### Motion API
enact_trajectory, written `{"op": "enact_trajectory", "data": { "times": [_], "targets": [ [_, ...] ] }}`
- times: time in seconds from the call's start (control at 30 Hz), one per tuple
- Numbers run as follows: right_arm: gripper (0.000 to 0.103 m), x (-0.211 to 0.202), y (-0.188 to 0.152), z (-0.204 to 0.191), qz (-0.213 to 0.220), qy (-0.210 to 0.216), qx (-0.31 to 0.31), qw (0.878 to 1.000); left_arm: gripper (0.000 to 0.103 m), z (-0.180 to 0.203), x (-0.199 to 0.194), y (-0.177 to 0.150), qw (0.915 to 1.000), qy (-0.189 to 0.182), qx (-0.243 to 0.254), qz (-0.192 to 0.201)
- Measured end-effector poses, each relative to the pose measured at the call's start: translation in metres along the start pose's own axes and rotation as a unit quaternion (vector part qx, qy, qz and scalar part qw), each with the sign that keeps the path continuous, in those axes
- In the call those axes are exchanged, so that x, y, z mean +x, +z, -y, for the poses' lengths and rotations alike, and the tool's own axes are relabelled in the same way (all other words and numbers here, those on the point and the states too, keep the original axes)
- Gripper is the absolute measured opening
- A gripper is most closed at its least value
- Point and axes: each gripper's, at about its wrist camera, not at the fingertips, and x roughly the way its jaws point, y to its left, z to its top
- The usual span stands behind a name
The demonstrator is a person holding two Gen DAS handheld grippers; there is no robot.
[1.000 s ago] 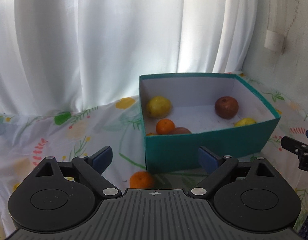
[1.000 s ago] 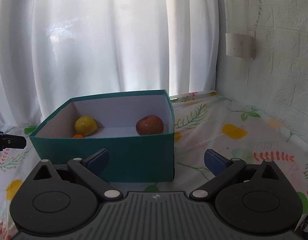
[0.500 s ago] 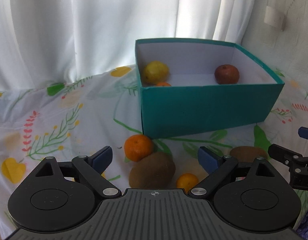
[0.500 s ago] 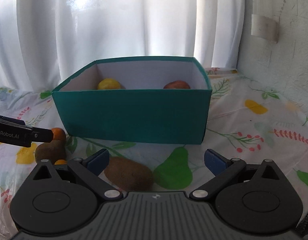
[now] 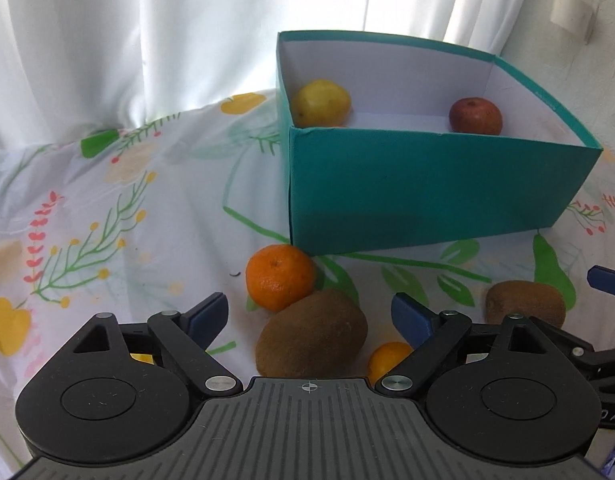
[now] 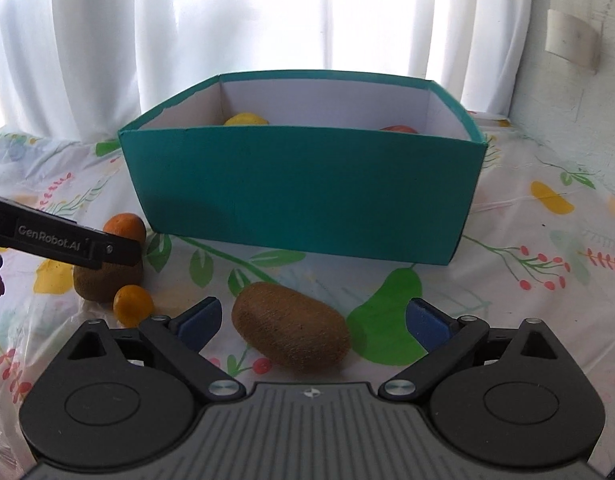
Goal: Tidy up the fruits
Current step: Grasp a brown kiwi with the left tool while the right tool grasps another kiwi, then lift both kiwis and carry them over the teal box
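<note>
We see both tools poised over fruit on a floral-clothed surface [image 5: 107,208]. The left hand-held gripper [image 5: 309,314], jaws just narrowed yet still wide and gripping nothing, frames a kiwi [image 5: 311,338] touching a mandarin [image 5: 279,276]. The right hand-held gripper [image 6: 313,318], likewise narrowing but open, frames another kiwi [image 6: 291,334]. Behind stands the teal box [image 6: 303,196], holding a yellow fruit [image 5: 321,102] and a red fruit [image 5: 475,115].

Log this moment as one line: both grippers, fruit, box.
left gripper: open, closing, over kiwi | right gripper: open, closing, over second kiwi | teal box: holds yellow fruit, red fruit
</note>
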Motion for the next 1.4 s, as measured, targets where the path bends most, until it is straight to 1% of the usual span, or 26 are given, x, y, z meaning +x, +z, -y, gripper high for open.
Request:
{"op": "enact_trajectory", "data": {
  "times": [0.07, 0.1, 0.23, 0.3, 0.33, 0.47, 0.57, 0.67, 0.8, 1.03, 1.23, 1.4],
  "targets": [
    [0.094, 0.004, -0.001, -0.002, -0.007, 0.001, -0.003, 1.000, 0.089, 0.000, 0.006, 0.001, 0.9999, -0.001, -0.005, -0.010],
    [0.091, 0.006, -0.001, -0.002, -0.009, 0.003, -0.004, 1.000, 0.087, -0.001, 0.009, 0.002, 0.9998, -0.002, -0.008, -0.016],
    [0.088, 0.011, -0.002, -0.002, -0.016, 0.007, -0.003, 1.000, 0.077, -0.001, 0.019, 0.002, 0.9993, -0.007, -0.011, -0.037],
    [0.082, 0.013, -0.003, -0.002, -0.021, 0.010, -0.001, 1.000, 0.074, -0.002, 0.023, 0.001, 0.9990, -0.007, -0.012, -0.043],
    [0.080, 0.015, -0.002, -0.001, -0.024, 0.012, 0.001, 1.000, 0.072, -0.003, 0.025, 0.001, 0.9988, -0.007, -0.014, -0.045],
    [0.075, 0.019, -0.002, -0.002, -0.026, 0.022, 0.001, 0.999, 0.070, -0.006, 0.028, 0.001, 0.9982, -0.016, -0.021, -0.054],
    [0.068, 0.023, -0.003, -0.004, -0.035, 0.027, -0.005, 0.999, 0.069, -0.005, 0.028, 0.001, 0.9984, -0.016, -0.014, -0.052],
    [0.066, 0.027, -0.005, -0.005, -0.040, 0.023, -0.014, 0.999, 0.069, -0.004, 0.028, 0.001, 0.9985, -0.017, -0.014, -0.050],
    [0.065, 0.028, -0.007, -0.011, -0.033, 0.016, -0.031, 0.999, 0.068, -0.004, 0.027, 0.000, 0.9986, -0.018, -0.011, -0.049],
    [0.064, 0.023, -0.007, -0.006, -0.030, 0.021, -0.018, 0.999, 0.067, -0.003, 0.022, -0.001, 0.9988, -0.019, -0.007, -0.045],
    [0.064, 0.012, -0.003, 0.001, -0.016, 0.012, -0.009, 1.000, 0.067, 0.002, 0.005, -0.003, 0.9992, -0.021, 0.004, -0.033],
    [0.064, -0.002, 0.004, 0.012, 0.007, -0.003, 0.007, 1.000, 0.067, 0.007, -0.011, -0.001, 0.9996, -0.021, 0.010, -0.017]
  ]
}}
